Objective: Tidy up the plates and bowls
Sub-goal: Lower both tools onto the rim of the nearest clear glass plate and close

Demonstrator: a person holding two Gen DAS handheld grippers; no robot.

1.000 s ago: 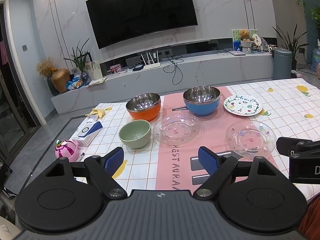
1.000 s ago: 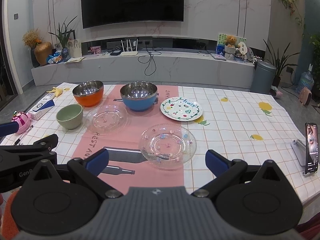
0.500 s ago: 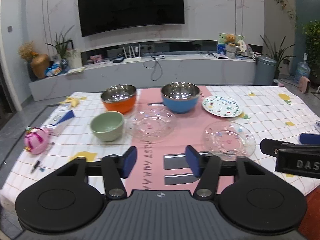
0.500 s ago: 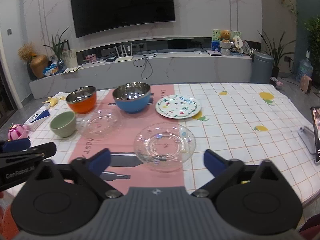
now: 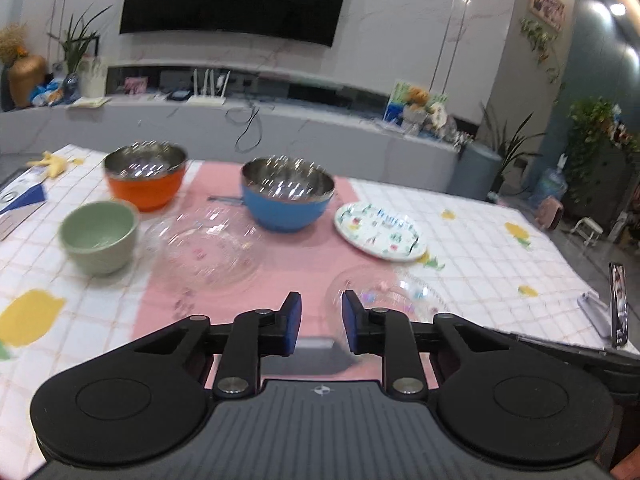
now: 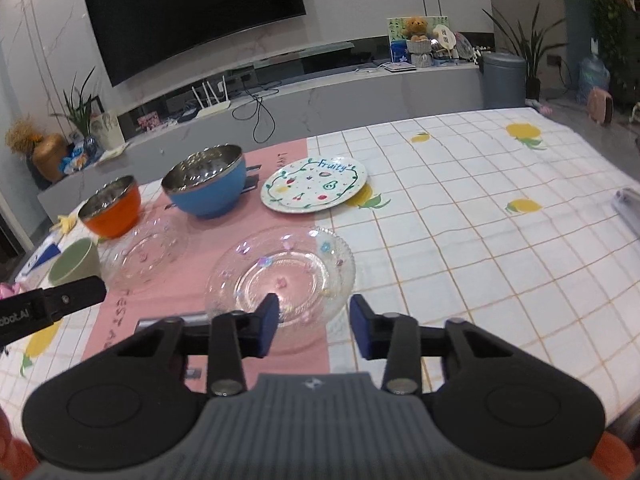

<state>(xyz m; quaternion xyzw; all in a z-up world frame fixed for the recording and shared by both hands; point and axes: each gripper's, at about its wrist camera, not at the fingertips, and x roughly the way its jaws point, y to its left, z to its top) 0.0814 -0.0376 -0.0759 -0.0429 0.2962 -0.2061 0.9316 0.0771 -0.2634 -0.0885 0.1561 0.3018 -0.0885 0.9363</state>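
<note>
Right gripper, partly open and empty, lines up on the near glass plate on the pink runner; left gripper looks narrowly parted, empty. Thin slick rim could slip out.

A: What colours are the bowls?
B: One orange bowl, one blue bowl, both steel inside, and a pale green bowl.
A: The plates?
B: A white plate with fruit drawings and blue lettering; two clear plates with pastel flowers.
A: The tabletop?
B: White grid with yellow lemons, and a pink strip.
</note>
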